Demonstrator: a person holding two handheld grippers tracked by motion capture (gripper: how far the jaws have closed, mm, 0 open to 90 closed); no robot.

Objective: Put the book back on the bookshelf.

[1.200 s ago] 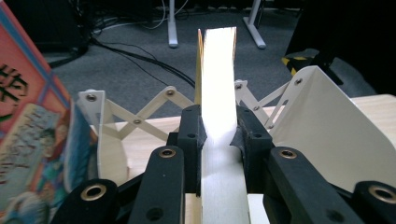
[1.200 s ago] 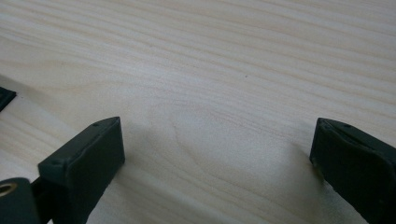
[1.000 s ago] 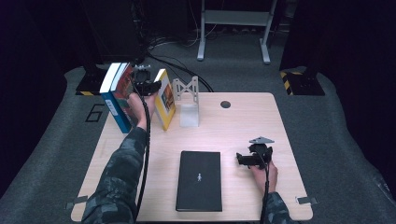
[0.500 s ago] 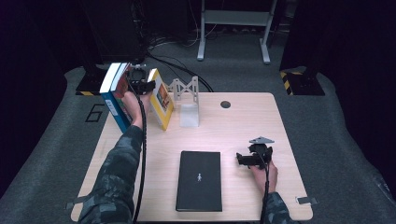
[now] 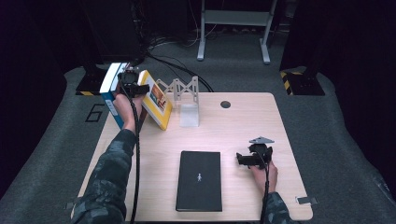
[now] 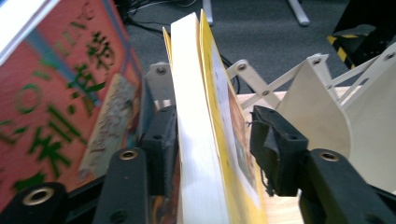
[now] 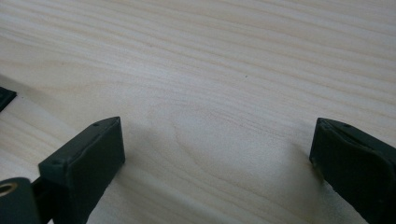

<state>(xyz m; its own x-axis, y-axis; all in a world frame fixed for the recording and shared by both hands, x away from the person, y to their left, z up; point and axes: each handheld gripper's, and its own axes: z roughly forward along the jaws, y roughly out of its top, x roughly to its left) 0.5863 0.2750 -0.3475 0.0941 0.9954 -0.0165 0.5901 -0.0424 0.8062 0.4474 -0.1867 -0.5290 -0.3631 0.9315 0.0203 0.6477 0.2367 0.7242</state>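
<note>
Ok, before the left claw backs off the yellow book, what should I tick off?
1. Left claw released: ok. Its jaws have just been opening, with the yellow book between them and the right pad clear of the cover.
2. Yellow book stands unaided: cannot tell, it leans.
3. Blue-spined book standing beside it: ok.
4. Right claw open and empty over the table: ok.
5. Black notebook flat, away from both claws: ok.

The yellow book (image 5: 156, 99) stands on its lower edge at the tabletop's far left corner, leaning over, pages cream, a picture on its cover, beside the blue-spined book (image 5: 112, 93).
</note>
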